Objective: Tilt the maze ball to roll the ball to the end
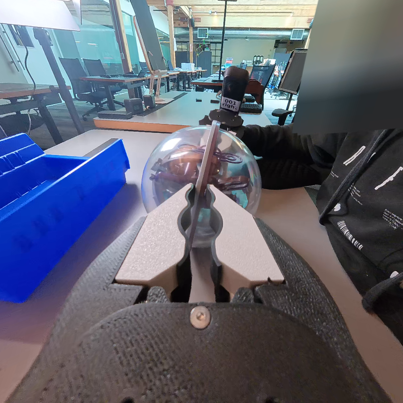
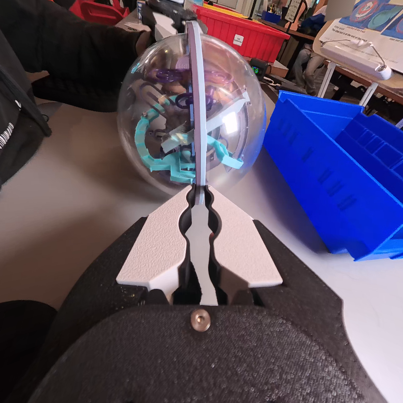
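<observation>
The maze ball (image 1: 174,174) is a clear sphere with purple, teal and brown tracks inside and a flat grey ring (image 1: 207,161) around its middle. It is held just above the pale table (image 1: 283,213). My left gripper (image 1: 200,190) is shut on the ring's near edge. My right gripper (image 1: 226,122) shows across the ball, at the ring's far edge. In the right wrist view the maze ball (image 2: 157,113) fills the centre and my right gripper (image 2: 199,192) is shut on the ring (image 2: 199,122). A small steel ball (image 2: 144,113) sits on the teal track.
A blue bin (image 1: 54,207) stands on the table left of the ball; it also shows in the right wrist view (image 2: 340,174). A person in a black hoodie (image 1: 359,207) sits at the right. Desks, chairs and red crates (image 2: 239,30) lie farther off.
</observation>
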`<state>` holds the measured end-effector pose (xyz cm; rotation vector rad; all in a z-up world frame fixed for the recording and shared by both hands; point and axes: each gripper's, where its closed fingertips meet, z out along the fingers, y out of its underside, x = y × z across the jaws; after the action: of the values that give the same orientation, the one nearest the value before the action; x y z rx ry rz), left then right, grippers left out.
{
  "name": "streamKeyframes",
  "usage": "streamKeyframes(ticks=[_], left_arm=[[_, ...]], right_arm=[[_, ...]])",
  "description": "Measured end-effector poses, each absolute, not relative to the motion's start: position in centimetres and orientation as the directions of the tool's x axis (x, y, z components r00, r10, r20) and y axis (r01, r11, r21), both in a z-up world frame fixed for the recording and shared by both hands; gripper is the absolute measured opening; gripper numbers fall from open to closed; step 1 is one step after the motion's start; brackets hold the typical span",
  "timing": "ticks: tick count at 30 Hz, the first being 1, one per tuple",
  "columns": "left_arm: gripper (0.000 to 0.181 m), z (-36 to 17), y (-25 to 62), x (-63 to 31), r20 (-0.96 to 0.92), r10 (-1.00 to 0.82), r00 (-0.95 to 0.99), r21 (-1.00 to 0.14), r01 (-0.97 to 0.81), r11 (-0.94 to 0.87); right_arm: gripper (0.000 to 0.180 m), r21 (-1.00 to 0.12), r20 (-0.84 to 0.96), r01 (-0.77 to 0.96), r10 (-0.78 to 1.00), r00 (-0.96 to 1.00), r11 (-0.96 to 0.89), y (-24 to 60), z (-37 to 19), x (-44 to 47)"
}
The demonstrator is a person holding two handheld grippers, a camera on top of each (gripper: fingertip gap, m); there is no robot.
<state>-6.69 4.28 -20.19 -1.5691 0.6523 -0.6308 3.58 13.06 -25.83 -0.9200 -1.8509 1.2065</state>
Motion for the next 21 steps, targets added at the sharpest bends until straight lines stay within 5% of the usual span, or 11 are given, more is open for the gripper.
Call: streamKeyframes(ticks=[21], left_arm=[[0.009, -19.4, 8.0, -8.8, 0.208, -0.722, 0.66, -0.977, 0.1, -0.19]], right_arm=[[0.005, -0.963, 0.042, 0.216, 0.882, -0.469, 0.161, 13.0, -26.4, 3.1]])
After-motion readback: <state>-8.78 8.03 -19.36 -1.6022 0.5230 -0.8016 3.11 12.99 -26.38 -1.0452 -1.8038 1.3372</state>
